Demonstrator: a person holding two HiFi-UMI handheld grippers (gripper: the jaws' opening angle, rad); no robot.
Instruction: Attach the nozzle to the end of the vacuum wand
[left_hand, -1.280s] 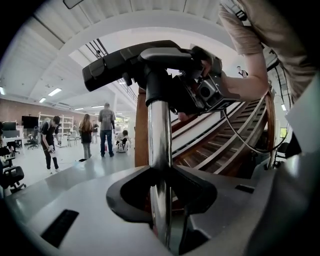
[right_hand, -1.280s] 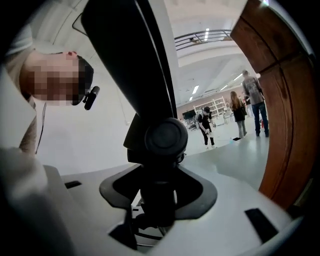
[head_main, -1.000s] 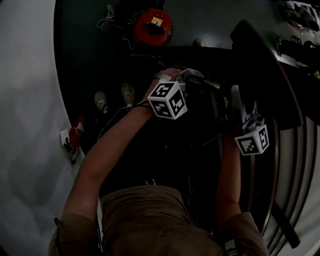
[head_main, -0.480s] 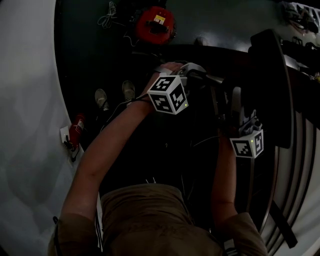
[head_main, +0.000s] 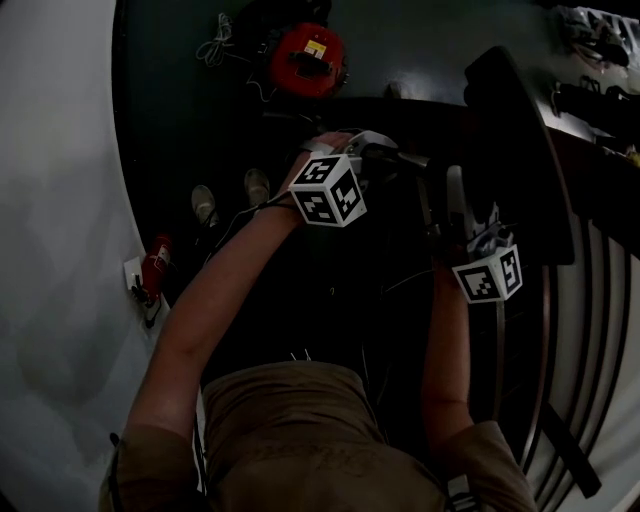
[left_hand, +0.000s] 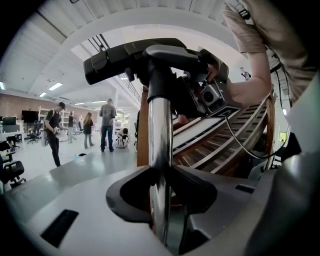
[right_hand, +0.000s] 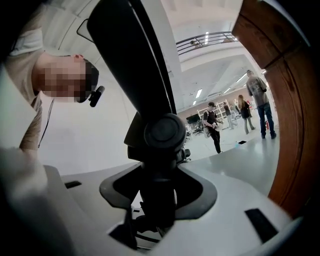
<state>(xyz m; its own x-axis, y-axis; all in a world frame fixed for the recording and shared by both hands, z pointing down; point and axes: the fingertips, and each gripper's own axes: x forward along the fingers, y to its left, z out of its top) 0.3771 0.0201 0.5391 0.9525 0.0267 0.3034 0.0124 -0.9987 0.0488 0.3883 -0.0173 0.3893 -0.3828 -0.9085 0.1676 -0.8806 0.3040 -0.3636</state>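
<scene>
The chrome vacuum wand (left_hand: 161, 135) rises between the jaws of my left gripper (left_hand: 160, 200), which is shut on it. Its upper end meets the black nozzle (left_hand: 135, 57), whose wide floor head lies across the top of the left gripper view. My right gripper (right_hand: 159, 200) is shut on the nozzle's round black neck (right_hand: 162, 134), with the floor head (right_hand: 125, 55) slanting up and left. In the dark head view the left gripper (head_main: 385, 152) and right gripper (head_main: 462, 215) are held close together in front of the person. The nozzle head (head_main: 515, 150) is a long black shape beyond them.
A red round machine (head_main: 308, 55) with cables lies on the dark floor ahead. A small red extinguisher (head_main: 152, 265) stands by the white wall at left. Wooden stair rails (head_main: 560, 330) run along the right, and a wooden panel (right_hand: 295, 125) is close. Several people (left_hand: 107, 122) stand far off.
The right gripper and the nozzle head have shifted slightly left in the head view. Both grips are unchanged.
</scene>
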